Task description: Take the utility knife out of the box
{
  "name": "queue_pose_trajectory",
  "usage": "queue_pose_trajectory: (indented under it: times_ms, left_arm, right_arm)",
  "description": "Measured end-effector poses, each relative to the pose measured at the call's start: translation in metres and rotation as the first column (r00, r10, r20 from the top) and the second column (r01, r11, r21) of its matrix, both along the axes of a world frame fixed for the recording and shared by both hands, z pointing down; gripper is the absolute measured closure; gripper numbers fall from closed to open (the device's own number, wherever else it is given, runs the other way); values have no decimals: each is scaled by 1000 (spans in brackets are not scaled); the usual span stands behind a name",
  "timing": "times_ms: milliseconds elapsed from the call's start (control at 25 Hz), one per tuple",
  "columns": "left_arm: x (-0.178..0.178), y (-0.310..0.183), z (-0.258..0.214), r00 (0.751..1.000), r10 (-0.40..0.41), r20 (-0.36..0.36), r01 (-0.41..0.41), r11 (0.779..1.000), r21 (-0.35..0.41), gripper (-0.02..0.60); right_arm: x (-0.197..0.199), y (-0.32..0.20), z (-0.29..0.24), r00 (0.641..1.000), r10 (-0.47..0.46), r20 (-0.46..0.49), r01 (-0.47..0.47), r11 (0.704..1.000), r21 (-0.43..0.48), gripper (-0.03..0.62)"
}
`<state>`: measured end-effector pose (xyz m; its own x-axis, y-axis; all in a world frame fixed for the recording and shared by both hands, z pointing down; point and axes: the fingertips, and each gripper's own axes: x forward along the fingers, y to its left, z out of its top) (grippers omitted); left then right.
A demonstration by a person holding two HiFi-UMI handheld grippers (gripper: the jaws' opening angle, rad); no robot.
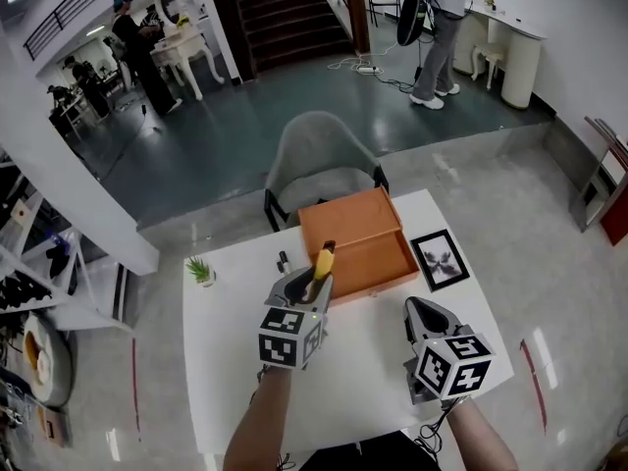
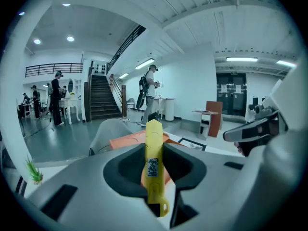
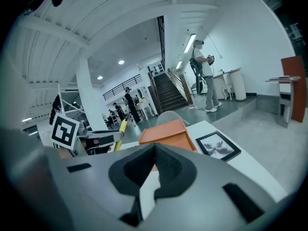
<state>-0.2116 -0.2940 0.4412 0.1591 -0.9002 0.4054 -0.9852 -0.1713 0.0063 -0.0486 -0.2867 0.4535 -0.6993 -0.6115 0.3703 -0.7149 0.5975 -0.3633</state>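
Observation:
The yellow utility knife point(image 1: 322, 261) stands nearly upright in my left gripper point(image 1: 316, 281), raised above the white table point(image 1: 363, 361) in front of the orange box point(image 1: 353, 238). In the left gripper view the knife point(image 2: 154, 162) is clamped between the two dark pads and sticks up past them, with the box point(image 2: 127, 141) behind it. My right gripper point(image 1: 417, 307) hovers to the right of the box, its tips touching and nothing between them. The right gripper view shows the box point(image 3: 166, 131) ahead and the knife point(image 3: 120, 131) at the left.
A black-framed picture point(image 1: 440, 259) lies to the right of the box. A small green plant point(image 1: 200, 270) stands at the table's left edge, and a small dark item point(image 1: 283, 261) lies left of the box. A grey chair point(image 1: 319, 165) stands behind the table.

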Motion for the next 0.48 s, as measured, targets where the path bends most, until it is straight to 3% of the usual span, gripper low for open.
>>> queue_pose_trajectory:
  times_ms: [480]
  left_arm:
    - [-47, 64, -18, 985, -150, -89, 156, 986, 66, 471]
  right_arm:
    - [-33, 26, -23, 999, -50, -5, 50, 997, 60, 594]
